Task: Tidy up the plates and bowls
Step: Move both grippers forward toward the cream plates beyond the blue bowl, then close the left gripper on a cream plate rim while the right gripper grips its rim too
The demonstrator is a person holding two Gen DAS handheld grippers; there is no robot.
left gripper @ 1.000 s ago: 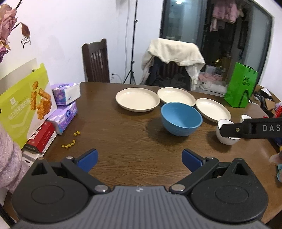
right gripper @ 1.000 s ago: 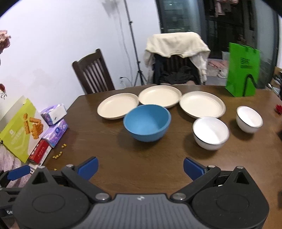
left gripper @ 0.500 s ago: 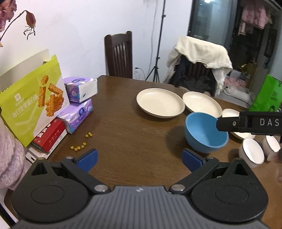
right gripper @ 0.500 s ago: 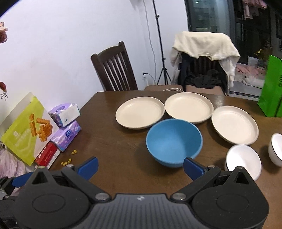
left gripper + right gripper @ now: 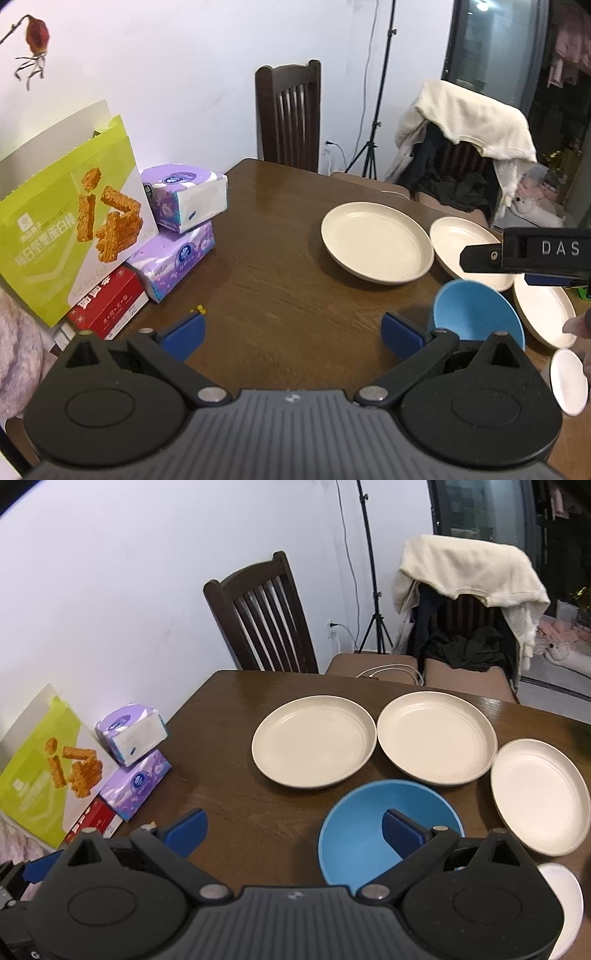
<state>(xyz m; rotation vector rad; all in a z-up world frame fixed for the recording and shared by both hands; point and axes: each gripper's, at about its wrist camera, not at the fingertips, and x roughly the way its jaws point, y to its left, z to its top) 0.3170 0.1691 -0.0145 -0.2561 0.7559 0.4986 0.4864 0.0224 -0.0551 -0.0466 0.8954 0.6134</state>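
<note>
Left gripper (image 5: 293, 334) jaws apart, empty; blue bowl (image 5: 476, 314) just beyond right fingertip. Right gripper (image 5: 295, 829) jaws apart, empty; right fingertip over blue bowl (image 5: 369, 830), three cream plates (image 5: 314, 751) ahead.

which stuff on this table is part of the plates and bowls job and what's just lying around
Job:
three cream plates
blue bowl
white bowl

Lying about:
two purple tissue packs
green snack box
red box
yellow crumbs

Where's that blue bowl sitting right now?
In the right wrist view the blue bowl sits on the wooden table, low and right of centre, just in front of the three cream plates.
</note>
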